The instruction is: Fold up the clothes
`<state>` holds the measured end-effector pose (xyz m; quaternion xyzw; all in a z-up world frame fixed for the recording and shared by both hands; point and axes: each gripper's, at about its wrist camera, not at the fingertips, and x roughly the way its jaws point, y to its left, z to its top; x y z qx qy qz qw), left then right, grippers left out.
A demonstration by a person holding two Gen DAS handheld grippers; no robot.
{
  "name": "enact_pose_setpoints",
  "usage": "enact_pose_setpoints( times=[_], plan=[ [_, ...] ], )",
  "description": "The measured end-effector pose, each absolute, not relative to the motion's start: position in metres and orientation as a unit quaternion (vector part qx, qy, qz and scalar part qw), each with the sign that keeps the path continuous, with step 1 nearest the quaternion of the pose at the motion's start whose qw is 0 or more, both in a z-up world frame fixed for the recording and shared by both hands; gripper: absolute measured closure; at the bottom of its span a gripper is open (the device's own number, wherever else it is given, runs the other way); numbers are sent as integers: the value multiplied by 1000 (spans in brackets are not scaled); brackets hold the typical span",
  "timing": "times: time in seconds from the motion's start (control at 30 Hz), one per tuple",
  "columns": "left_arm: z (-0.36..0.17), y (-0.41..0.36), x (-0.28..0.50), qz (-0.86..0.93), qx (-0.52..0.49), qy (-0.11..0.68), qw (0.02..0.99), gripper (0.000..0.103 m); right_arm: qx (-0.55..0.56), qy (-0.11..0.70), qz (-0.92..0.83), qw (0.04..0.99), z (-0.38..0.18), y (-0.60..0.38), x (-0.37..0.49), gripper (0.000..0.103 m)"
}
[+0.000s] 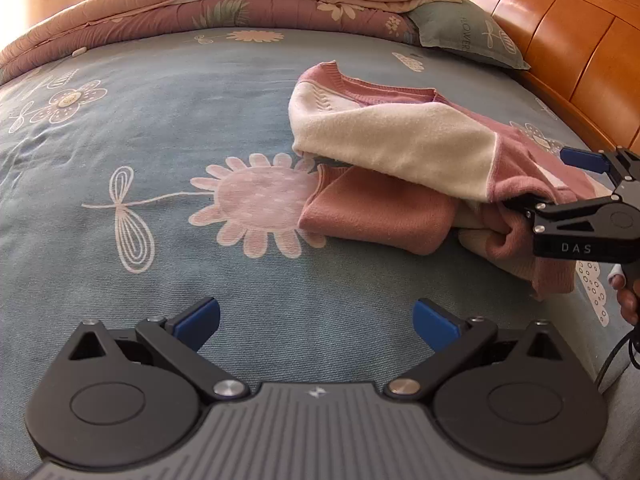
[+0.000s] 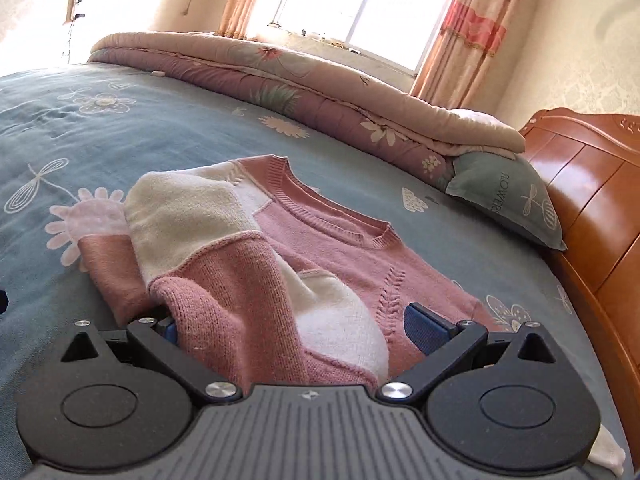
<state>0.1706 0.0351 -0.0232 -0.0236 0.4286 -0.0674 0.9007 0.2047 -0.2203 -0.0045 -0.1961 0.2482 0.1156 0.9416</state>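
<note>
My right gripper (image 2: 290, 330) has its jaws spread with a thick bunch of the pink and cream sweater (image 2: 332, 256) lying between them. The left blue pad (image 2: 170, 330) touches the knit, the right pad (image 2: 424, 330) stands a little clear of it, so I judge nothing is pinched, though the cloth hides most of the left pad and I cannot be certain. From my other camera the same gripper (image 1: 560, 184) sits pushed into the sweater's near edge, with my fingers (image 1: 626, 300) on the handle below it.

My left gripper (image 1: 316, 320) hangs released and empty over the blue bedsheet (image 1: 160, 128), well apart from the sweater (image 1: 392, 140).

The sweater lies on the sheet toward the headboard (image 1: 560, 40) side, neck opening away from me, one cream sleeve folded across the chest and a pink layer doubled beneath it. It looks partway folded.

To do this step well, I should close on fewer layers than the whole bunch, so the fold does not drag along everything under it. I want the pads to bite at the edge of the cloth, not mid-bulge, since thick knit slips and stretches. I would bring the left gripper in to pin the far side while the right lifts and carries low. The pillow (image 2: 508, 196) and the rolled quilt (image 2: 280, 76) sit well clear and should not interfere.
</note>
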Motion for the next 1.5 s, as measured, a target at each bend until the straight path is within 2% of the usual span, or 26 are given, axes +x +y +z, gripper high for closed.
enact_pose_setpoints(
  times=[0.17, 0.37, 0.63, 0.8, 1.1, 1.37, 1.5],
  plan=[
    [-25, 27, 179, -65, -13, 432, 900, 1, -134, 260, 46, 955, -2, -260, 232, 0],
    [-26, 8, 191, -82, 16, 425, 901, 1, -113, 266, 59, 956, -3, -266, 239, 0],
    [-31, -37, 224, -114, 89, 398, 906, 1, -80, 255, 107, 958, -15, -268, 235, 0],
    [-40, -59, 241, -60, 181, 371, 909, 1, -30, 270, 117, 955, -16, -286, 238, 0],
    [-54, -83, 252, 10, 278, 348, 895, 1, -52, 259, 115, 958, -12, -277, 229, 0],
    [-39, -55, 244, 70, 267, 332, 902, 0, -47, 259, 115, 958, -9, -278, 227, 0],
    [-44, -67, 251, 67, 312, 321, 892, 0, -55, 254, 116, 959, -8, -276, 223, 0]
  ],
)
